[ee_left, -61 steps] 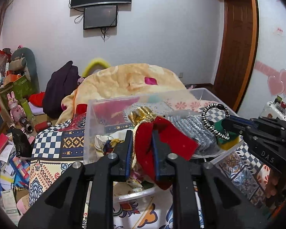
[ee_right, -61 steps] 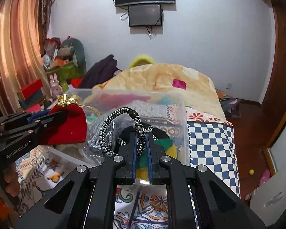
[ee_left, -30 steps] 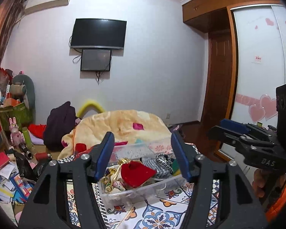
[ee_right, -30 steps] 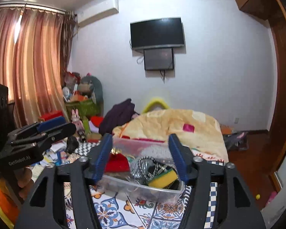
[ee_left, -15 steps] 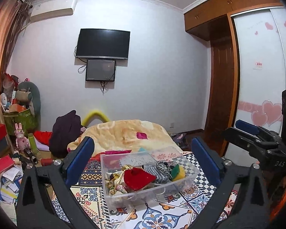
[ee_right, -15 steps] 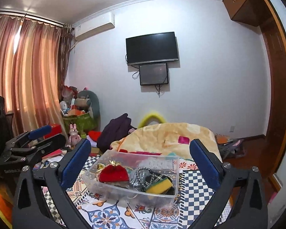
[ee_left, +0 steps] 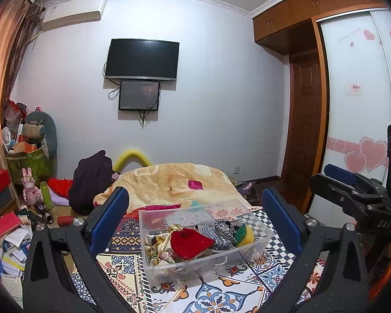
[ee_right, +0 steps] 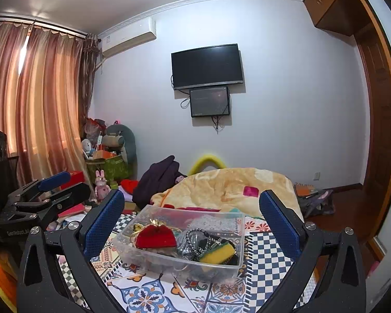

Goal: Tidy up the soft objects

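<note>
A clear plastic bin (ee_left: 258,245) (ee_right: 133,254) stands on the patterned bed cover. In it lie a red velvet pouch (ee_left: 189,242) (ee_right: 156,238) with a gold tie, a black-and-white braided loop (ee_left: 223,228) (ee_right: 193,237), a yellow-green sponge (ee_left: 243,232) (ee_right: 217,254) and other soft items. My left gripper (ee_left: 195,221) is wide open and empty, held back above the bin. My right gripper (ee_right: 191,221) is wide open and empty too. Each gripper shows at the other view's side edge.
A rumpled beige blanket (ee_left: 174,180) lies behind the bin. A dark garment (ee_left: 91,180) and piles of toys, boxes and papers (ee_left: 10,224) crowd the left. A TV (ee_left: 142,60) hangs on the far wall. A wardrobe and door (ee_left: 307,135) stand at right.
Both grippers let go of the red pouch and the braided loop into the bin, opened wide, and pulled back and up away from it.
</note>
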`<state>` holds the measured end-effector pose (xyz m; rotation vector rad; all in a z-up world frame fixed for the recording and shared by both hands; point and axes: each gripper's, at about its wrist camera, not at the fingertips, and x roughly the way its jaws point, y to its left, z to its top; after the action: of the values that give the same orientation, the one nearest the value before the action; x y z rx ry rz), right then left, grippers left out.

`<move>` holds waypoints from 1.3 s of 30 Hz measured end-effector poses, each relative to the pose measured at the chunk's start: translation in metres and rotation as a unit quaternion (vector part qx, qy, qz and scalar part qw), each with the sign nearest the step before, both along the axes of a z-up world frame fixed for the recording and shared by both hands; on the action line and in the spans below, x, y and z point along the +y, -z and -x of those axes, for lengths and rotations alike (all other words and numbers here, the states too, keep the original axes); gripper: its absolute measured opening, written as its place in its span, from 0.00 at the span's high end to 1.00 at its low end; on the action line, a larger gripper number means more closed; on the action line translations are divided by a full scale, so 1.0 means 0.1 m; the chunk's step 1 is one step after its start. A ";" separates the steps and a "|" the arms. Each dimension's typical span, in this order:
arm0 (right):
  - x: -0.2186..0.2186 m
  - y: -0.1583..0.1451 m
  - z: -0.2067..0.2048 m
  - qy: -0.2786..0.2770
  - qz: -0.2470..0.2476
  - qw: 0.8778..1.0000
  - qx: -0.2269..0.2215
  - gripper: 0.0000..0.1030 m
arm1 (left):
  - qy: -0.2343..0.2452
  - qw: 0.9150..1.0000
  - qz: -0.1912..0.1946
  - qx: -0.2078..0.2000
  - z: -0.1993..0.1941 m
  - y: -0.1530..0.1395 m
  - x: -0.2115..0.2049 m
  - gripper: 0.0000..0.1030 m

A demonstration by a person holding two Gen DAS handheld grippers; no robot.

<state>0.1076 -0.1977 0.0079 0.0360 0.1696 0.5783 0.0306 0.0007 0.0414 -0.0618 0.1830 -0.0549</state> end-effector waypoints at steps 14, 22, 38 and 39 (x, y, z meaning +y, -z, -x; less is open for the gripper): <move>-0.02 0.00 -0.02 0.001 -0.001 1.000 0.001 0.00 | -0.001 1.000 0.000 0.002 0.02 -0.01 0.01 0.00; -0.02 -0.01 0.00 0.001 -0.002 1.000 0.000 0.00 | 0.000 1.000 -0.004 0.001 0.02 0.01 -0.03 0.00; -0.02 -0.01 0.01 -0.002 -0.001 1.000 0.002 0.00 | 0.004 1.000 0.000 0.002 0.03 0.02 -0.02 0.00; -0.02 -0.01 0.00 -0.002 -0.001 1.000 0.002 0.00 | 0.009 1.000 0.001 0.003 0.03 0.02 -0.02 0.00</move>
<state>0.1075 -0.2000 0.0087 0.0393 0.1722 0.5821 0.0276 -0.0014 0.0395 -0.0622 0.1899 -0.0721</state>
